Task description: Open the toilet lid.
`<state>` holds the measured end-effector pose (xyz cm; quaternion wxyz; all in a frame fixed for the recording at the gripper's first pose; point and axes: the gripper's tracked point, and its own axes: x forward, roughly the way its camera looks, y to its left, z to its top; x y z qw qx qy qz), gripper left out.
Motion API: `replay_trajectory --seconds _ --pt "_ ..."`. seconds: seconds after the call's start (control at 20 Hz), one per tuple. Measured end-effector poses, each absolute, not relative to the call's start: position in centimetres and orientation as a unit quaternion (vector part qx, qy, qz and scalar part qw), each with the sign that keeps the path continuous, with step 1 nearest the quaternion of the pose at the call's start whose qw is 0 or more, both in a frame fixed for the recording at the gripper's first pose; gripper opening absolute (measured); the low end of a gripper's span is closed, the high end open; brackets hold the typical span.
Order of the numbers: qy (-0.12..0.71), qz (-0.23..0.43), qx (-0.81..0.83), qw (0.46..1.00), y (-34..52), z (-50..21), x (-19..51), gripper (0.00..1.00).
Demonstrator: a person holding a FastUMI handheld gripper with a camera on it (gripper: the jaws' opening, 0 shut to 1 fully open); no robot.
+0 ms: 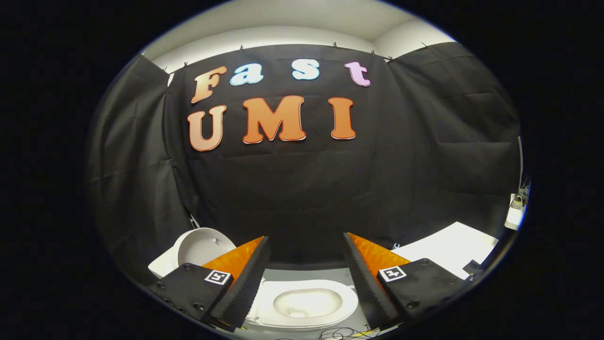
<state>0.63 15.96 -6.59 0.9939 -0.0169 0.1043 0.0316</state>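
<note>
the gripper [306, 245] hangs above the toilet with its two fingers [245, 283] spread wide apart, nothing between them and nothing touched. down in the gap between the fingers sits the toilet bowl [306, 302], its white seat ring lying flat around the open basin, so the bowl is uncovered. the toilet lid [200, 248] stands raised off to the left of the bowl, just beyond the left finger, its pale rounded underside turned toward the camera; the finger hides its lower edge, so where it joins the toilet can't be made out. the lid is well clear of both fingers' tips.

behind everything the black cloth wall [302, 189] hangs in folds, pinned along its top edge under a pale ceiling. to the right, beyond the right finger, a white flat surface [448, 250] runs along the foot of the cloth, like a low table or board, tilted away in the curved view. further right, a small white shelf [515, 212] carries some little object too small to tell. on the grey floor just below the bowl lies a tangle of thin cables [344, 334], dark with a yellow strand among them. each finger carries a small square black-and-white marker [218, 277] on its base
</note>
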Motion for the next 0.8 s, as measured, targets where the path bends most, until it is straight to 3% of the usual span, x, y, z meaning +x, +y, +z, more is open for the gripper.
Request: replay_trajectory --seconds 0.8 --pt "0.102 0.012 -0.016 0.995 13.9 -6.4 0.9 0.98"
